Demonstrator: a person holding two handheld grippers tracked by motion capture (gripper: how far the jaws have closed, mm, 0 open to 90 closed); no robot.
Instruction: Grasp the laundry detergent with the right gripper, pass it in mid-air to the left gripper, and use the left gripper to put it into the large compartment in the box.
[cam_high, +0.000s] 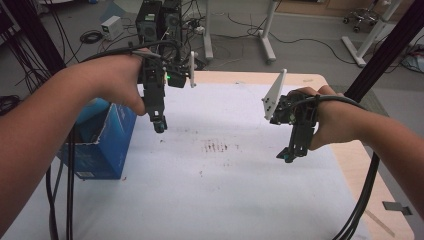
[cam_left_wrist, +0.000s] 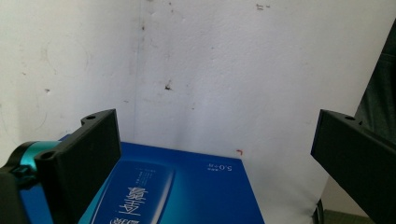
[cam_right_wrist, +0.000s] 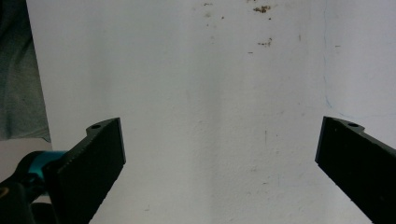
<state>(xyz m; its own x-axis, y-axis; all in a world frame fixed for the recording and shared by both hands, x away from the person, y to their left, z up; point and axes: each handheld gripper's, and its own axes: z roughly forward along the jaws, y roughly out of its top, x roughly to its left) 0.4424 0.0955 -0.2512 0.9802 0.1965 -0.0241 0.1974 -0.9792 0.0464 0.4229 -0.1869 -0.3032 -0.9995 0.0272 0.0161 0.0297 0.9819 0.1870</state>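
The blue box (cam_high: 102, 140) stands at the table's left edge, partly under the person's left forearm, its long axis running near to far and its torn open top facing up. The left gripper (cam_high: 159, 125) hangs just to its right above the white sheet (cam_high: 225, 190), jaws spread wide and holding nothing. The right gripper (cam_high: 289, 155) hovers well apart on the right, jaws likewise wide and empty. Dark smudges (cam_high: 216, 146) mark the sheet between them.
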